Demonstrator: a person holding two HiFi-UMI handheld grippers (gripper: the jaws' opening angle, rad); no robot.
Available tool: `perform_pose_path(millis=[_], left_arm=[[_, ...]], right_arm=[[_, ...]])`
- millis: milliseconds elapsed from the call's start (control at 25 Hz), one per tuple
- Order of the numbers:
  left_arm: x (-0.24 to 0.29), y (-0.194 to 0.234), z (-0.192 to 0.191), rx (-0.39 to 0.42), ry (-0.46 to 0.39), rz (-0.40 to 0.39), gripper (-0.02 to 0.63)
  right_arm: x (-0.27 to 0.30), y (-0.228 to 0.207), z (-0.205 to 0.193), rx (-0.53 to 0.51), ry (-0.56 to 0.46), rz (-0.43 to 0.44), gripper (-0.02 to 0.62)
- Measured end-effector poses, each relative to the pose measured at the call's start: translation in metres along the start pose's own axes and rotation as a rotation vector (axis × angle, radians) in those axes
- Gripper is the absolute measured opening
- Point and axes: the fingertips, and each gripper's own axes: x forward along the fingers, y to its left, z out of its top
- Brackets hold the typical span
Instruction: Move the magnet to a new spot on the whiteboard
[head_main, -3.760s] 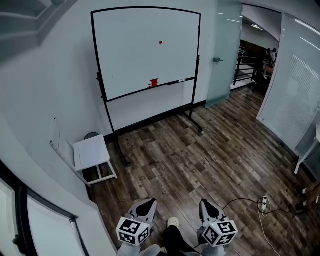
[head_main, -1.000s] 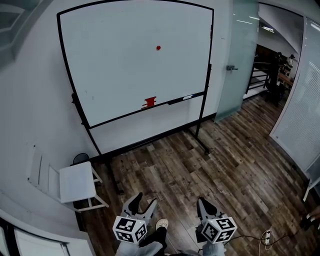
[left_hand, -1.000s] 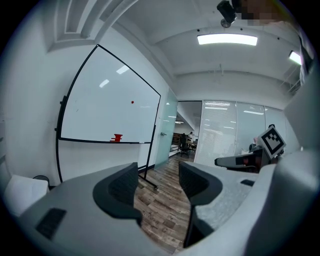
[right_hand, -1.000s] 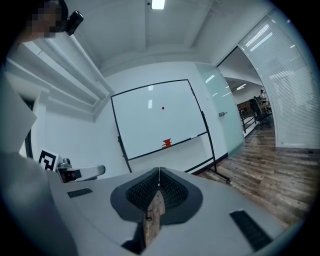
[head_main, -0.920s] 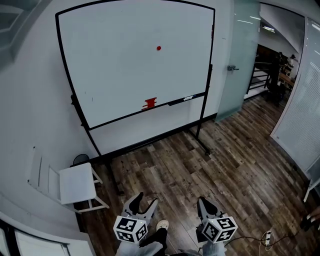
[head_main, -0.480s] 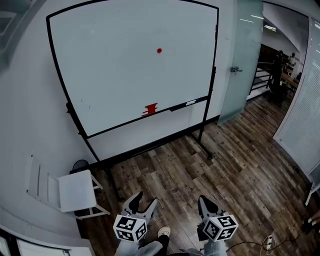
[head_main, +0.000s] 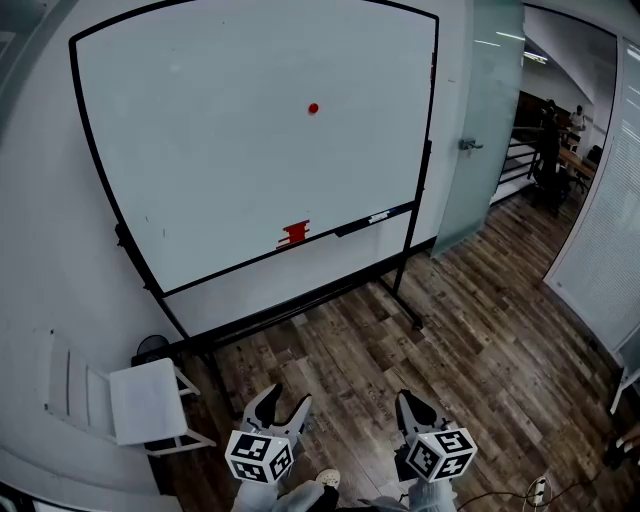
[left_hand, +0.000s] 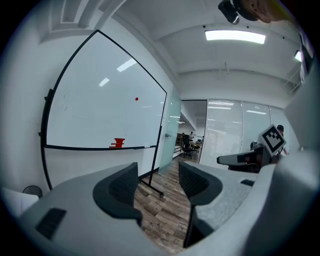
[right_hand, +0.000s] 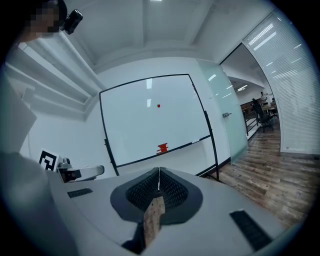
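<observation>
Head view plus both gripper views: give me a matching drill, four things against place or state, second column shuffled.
Things:
1. small round red magnet
2. red block
3. left claw
4. right claw

Place or state:
A. jaws together, nothing held
B. upper part of the black-framed whiteboard face
C. jaws apart, nothing between them
D. on the marker ledge along the board's bottom edge

Pairs: 1-B, 2-D, 3-C, 4-A.
</observation>
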Motion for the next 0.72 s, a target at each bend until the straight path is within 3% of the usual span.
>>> perform_pose_path(millis=[720], left_arm=[[0.072,0.047,0.014,0.034,0.019,-0.022,0.252]], right_arm=[[0.083,-0.028,0.023,0.004,-0.025,-0.011,0.028]])
